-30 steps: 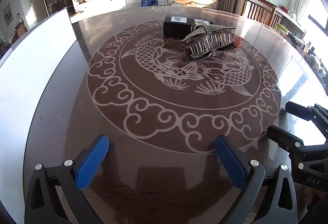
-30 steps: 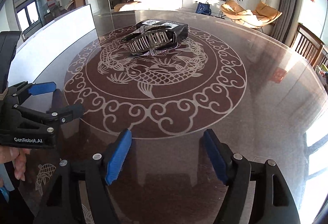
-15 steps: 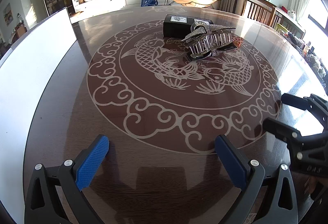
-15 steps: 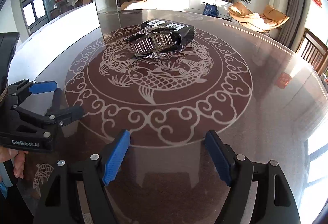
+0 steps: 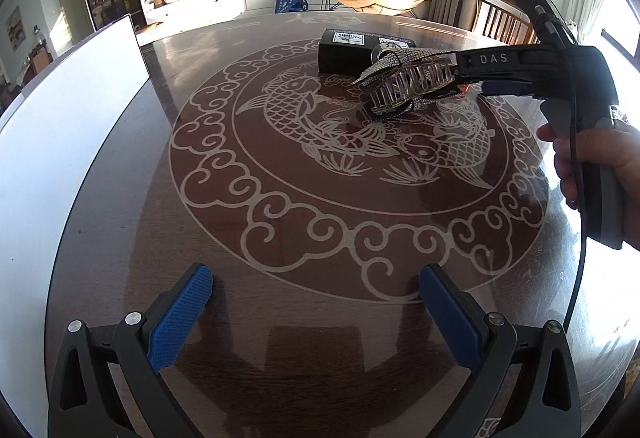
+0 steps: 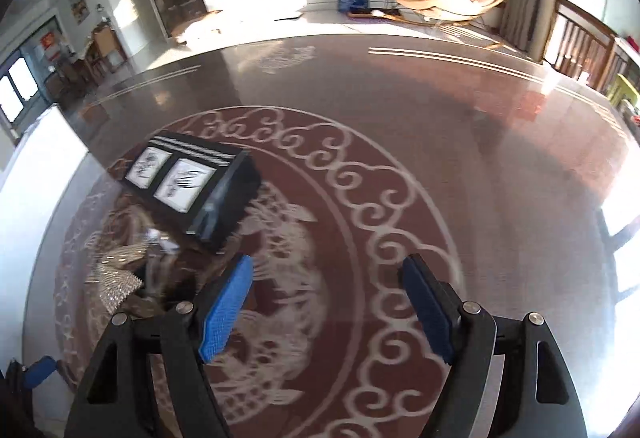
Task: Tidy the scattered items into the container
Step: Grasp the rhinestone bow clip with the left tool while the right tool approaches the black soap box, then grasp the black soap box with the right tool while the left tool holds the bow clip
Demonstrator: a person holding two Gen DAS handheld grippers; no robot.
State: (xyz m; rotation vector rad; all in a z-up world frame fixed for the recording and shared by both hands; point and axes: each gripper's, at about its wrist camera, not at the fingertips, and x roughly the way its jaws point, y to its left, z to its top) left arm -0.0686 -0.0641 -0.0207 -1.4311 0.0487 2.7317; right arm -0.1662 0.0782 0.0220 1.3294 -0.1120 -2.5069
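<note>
A rhinestone hair claw clip lies on the round table beside a black box with white labels on its top. In the left wrist view my right gripper, held by a hand, reaches in from the right, with its fingertips right at the clip's right end. In the blurred right wrist view that gripper is open and holds nothing. There the sparkling clip lies just left of its left finger, and the box is beyond. My left gripper hovers open and empty over the near table.
A glossy brown table with a carp and cloud pattern carries everything. A white panel stands along its left side. Wooden chairs are at the far right edge. The left gripper's blue pad shows at the lower left.
The right gripper has swept forward across the table from the near right edge up to the clip and box. The left gripper has stayed where it was.
</note>
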